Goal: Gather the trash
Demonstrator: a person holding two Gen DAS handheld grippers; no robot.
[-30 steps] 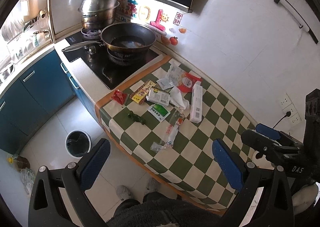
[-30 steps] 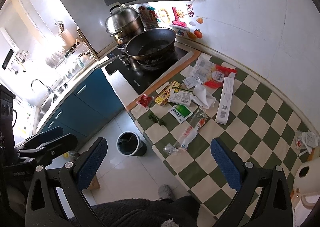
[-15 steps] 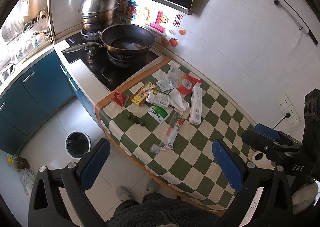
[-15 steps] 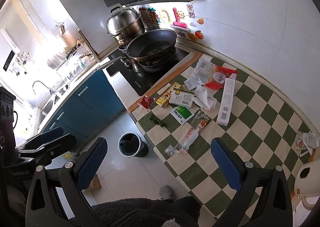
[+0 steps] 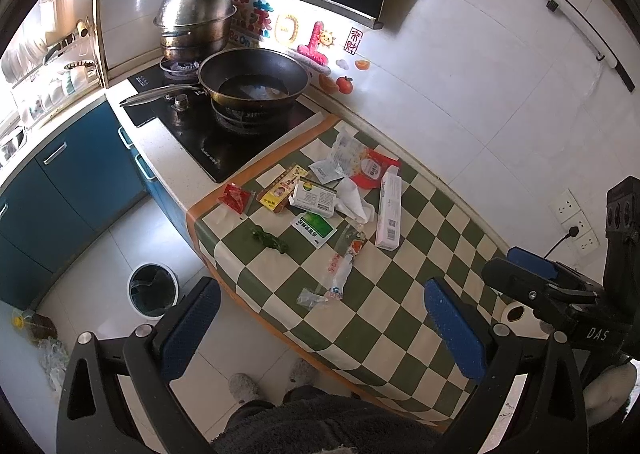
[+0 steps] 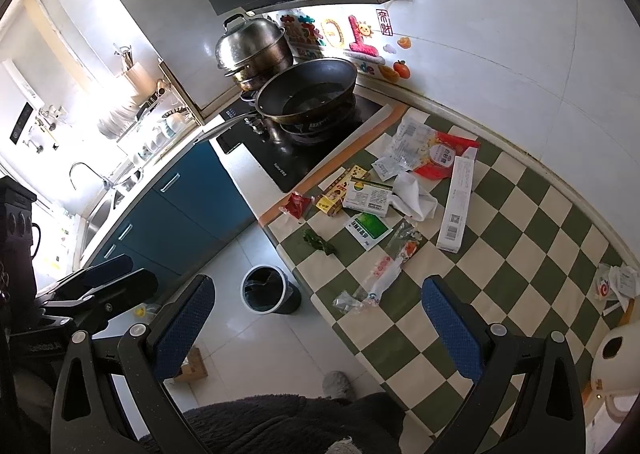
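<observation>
Left wrist view, left gripper and right gripper fingers wide, empty, wrappers drifted slightly lower.

We have two cameras, one on each gripper, both high up and looking down from far off. Both see the checkered counter, the black pan and the floor bin.
</observation>
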